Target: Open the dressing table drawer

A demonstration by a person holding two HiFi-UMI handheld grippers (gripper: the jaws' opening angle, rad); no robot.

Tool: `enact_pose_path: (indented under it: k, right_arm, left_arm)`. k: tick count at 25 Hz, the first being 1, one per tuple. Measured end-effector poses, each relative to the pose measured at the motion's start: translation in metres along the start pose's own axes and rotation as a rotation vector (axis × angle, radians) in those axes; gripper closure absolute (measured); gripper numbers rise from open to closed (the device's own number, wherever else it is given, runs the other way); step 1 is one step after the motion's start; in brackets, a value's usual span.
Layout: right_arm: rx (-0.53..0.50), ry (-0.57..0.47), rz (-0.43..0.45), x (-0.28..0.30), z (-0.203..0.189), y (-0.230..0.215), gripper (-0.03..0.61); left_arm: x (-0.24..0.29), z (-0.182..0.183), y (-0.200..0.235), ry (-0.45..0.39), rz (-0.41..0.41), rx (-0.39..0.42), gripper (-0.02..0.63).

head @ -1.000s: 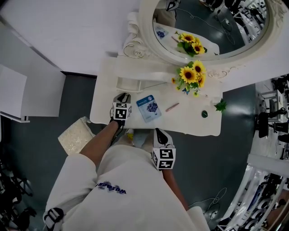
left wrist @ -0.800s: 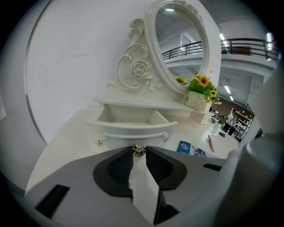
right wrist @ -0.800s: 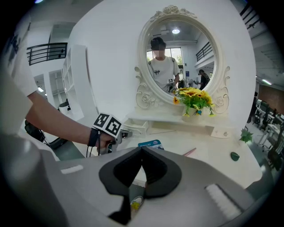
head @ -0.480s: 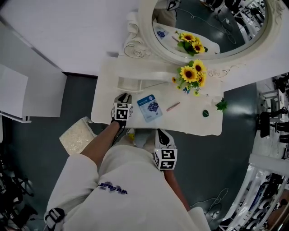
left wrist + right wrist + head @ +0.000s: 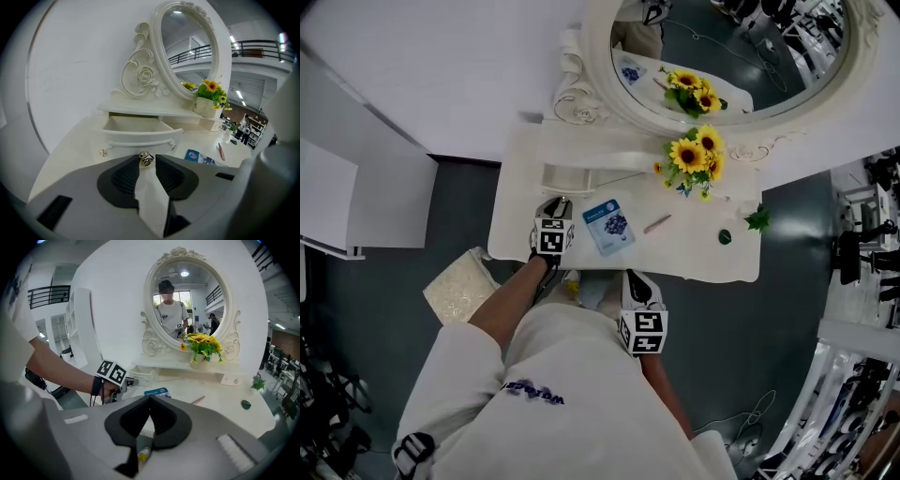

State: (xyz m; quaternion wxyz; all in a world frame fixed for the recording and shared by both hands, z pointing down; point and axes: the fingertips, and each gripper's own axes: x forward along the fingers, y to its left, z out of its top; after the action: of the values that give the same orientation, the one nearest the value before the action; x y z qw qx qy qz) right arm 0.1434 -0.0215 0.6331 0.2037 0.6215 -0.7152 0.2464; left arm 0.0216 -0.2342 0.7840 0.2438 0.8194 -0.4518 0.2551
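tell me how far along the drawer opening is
Done: the drawer is pulled out, its inside showing. In hand: the left hand-held gripper has just been opening its jaws, with the knob between them. Left: probably only backing the gripper away.

Cream-white painted dressing table (image 5: 694, 258): smooth, satin sheen. Small cream drawer (image 5: 136, 136): same paint, with a shiny silver metal rose-shaped knob (image 5: 146, 159) on its front. Above the drawer, oval glass mirror (image 5: 741, 47): glossy, in a carved cream frame (image 5: 598, 56). Beside the drawer, blue-and-white sachet (image 5: 608, 225): glossy film.
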Motion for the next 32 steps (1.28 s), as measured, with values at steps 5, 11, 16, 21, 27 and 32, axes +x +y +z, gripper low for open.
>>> enact_pose_path:
  k: [5,11,16,21,27,32]
  right_arm:
    - [0.003,-0.003,-0.008,0.0,0.002,-0.002,0.568]
    - [0.005,-0.015,-0.015,0.002,0.006,-0.003,0.566]
    - [0.018,-0.034,-0.034,0.002,0.009,-0.008,0.567]
    - [0.032,-0.038,-0.026,0.001,0.019,-0.013,0.567]
    - [-0.008,-0.17,-0.047,-0.013,0.082,-0.033,0.568]
    - [-0.076,-0.256,-0.01,-0.023,0.136,-0.03,0.568]
  left_arm:
    - [-0.004,0.0,-0.004,0.01,-0.018,0.028,0.461]
    - [-0.011,0.0,-0.003,0.009,-0.011,0.024,0.456]
    - [-0.026,0.011,-0.008,-0.032,-0.037,0.033,0.47]
    - [-0.084,0.047,-0.025,-0.159,-0.08,-0.002,0.49]
    - [-0.147,0.114,-0.058,-0.324,-0.148,0.075,0.548]
    - [-0.175,0.14,-0.087,-0.35,-0.227,0.235,0.603]
